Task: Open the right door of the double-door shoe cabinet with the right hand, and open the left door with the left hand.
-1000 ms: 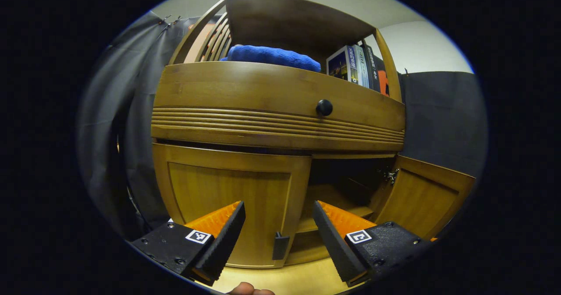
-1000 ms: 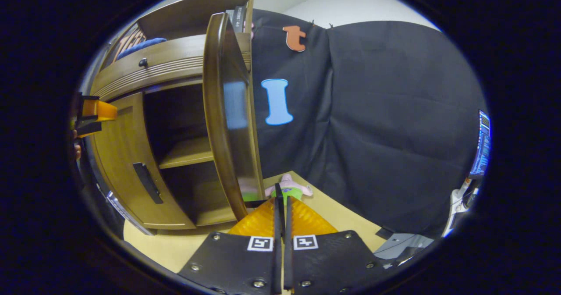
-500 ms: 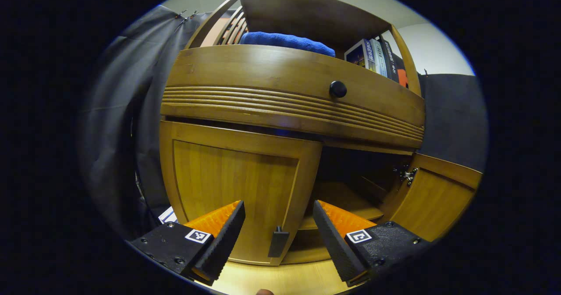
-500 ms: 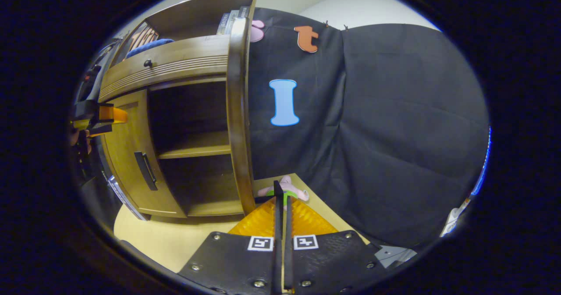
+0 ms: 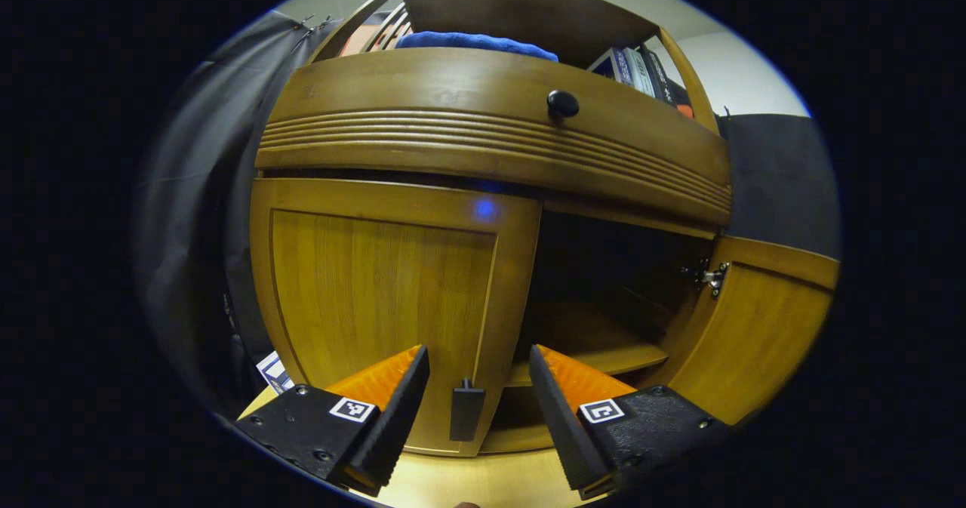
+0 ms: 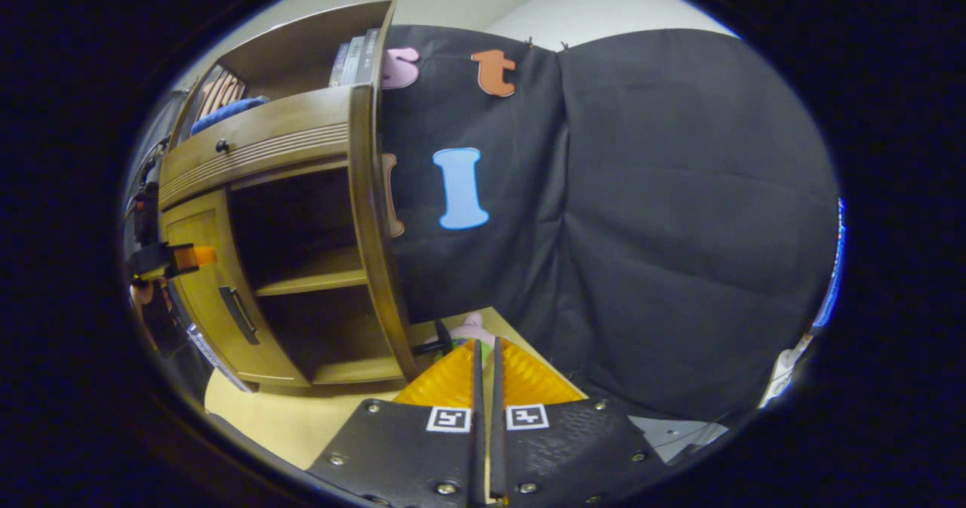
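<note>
While the left door [image 5: 377, 297] of the shoe cabinet [image 5: 483, 138] sits flush and closed, the right door [image 5: 755, 334] stands swung wide, baring two dark shelf bays. At the left door's edge a black handle [image 5: 466, 411] lies between the parted fingers of the left gripper [image 5: 474, 402] — untouched, room on both sides. By the right door's edge the right gripper [image 6: 485, 357] is pinched together on nothing I can make out. One knobbed drawer [image 5: 562, 103] above; pale wood floor [image 5: 483, 481] below.

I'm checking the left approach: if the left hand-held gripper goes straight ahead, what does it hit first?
Most likely the left door's handle, which sits between the open fingers of the left hand-held gripper. Behind it is the closed left door. Depth is hard to judge.
</note>
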`<state>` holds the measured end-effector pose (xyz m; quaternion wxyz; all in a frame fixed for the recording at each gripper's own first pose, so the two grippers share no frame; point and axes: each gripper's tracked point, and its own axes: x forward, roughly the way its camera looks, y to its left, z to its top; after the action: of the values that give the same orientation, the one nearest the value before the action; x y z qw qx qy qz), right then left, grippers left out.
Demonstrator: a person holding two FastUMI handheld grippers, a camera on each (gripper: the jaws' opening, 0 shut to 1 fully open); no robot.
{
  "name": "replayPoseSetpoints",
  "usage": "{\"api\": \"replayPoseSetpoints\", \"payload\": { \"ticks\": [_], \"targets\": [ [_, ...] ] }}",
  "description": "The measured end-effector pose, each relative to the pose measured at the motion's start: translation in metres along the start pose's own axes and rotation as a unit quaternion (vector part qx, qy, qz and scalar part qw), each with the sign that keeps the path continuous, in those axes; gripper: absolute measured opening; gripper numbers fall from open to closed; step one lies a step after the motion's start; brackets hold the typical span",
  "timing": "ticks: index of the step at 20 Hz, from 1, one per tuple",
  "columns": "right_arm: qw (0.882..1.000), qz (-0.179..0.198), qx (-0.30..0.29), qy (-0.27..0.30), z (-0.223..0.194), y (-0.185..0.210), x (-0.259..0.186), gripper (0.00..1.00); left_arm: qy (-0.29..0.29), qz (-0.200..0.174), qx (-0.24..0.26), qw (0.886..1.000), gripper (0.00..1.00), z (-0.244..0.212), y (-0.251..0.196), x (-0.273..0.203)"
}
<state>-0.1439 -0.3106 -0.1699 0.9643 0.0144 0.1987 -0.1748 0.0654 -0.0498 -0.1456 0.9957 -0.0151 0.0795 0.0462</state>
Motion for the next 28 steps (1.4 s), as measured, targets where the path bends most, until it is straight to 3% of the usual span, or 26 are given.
{"api": "replayPoseSetpoints", "payload": {
  "ticks": [2, 3, 8, 10, 14, 17, 20, 28],
  "targets": [
    [1.0, -0.008, 0.001, -0.012, 0.012, -0.009, -0.004, 0.03, 0.004, 0.0, -0.001, 1.0, 0.83, -0.011, -0.003, 0.005],
    [1.0, -0.013, 0.001, -0.017, 0.017, -0.014, -0.005, 0.03, 0.009, 0.001, 0.0, 1.0, 0.76, -0.017, -0.003, 0.01],
    [0.998, -0.044, -0.01, -0.035, 0.037, -0.035, -0.009, 0.03, 0.03, 0.023, 0.0, 0.999, 0.75, -0.046, 0.001, 0.03],
    [0.998, -0.049, -0.009, -0.037, 0.041, -0.039, -0.009, 0.03, 0.04, 0.029, -0.002, 0.999, 0.67, -0.056, 0.001, 0.037],
    [0.998, -0.053, -0.007, -0.033, 0.039, -0.039, -0.006, 0.04, 0.048, 0.041, 0.004, 0.998, 0.41, -0.062, 0.009, 0.043],
    [0.998, -0.05, -0.004, -0.03, 0.036, -0.039, -0.005, 0.03, 0.04, 0.046, 0.01, 0.998, 0.34, -0.061, 0.01, 0.041],
    [0.998, -0.046, -0.002, -0.031, 0.035, -0.038, -0.005, 0.0, 0.04, 0.048, 0.006, 0.998, 0.35, -0.062, 0.011, 0.04],
    [0.999, -0.019, 0.005, -0.03, 0.035, -0.033, -0.008, 0.03, 0.036, 0.044, -0.006, 0.998, 0.34, -0.064, 0.016, 0.004]
  ]
}}
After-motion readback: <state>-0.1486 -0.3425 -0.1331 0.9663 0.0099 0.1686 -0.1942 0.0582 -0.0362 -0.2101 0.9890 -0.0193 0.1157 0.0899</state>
